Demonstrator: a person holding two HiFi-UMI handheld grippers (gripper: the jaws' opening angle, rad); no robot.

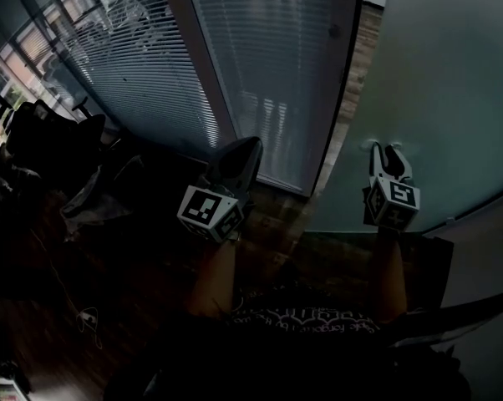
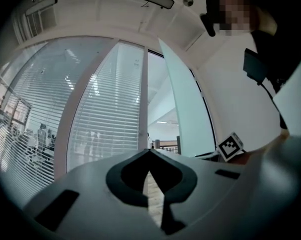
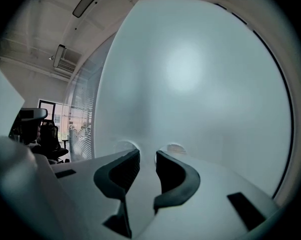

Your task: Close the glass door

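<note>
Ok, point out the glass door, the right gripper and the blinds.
glass door (image 1: 452, 98), head view, middle of the frosted panel.
right gripper (image 1: 385, 150), head view, between its fingertips.
blinds (image 1: 260, 65), head view, slats of the middle pane.

The pale grey moulded left gripper (image 1: 250, 147) has dark curved pads and a white cube with black square markers (image 1: 208, 211); the right gripper (image 1: 385, 149) matches, with its own marker cube (image 1: 393, 203); the person wears a dark garment with a pale patterned band (image 1: 306, 317).
</note>
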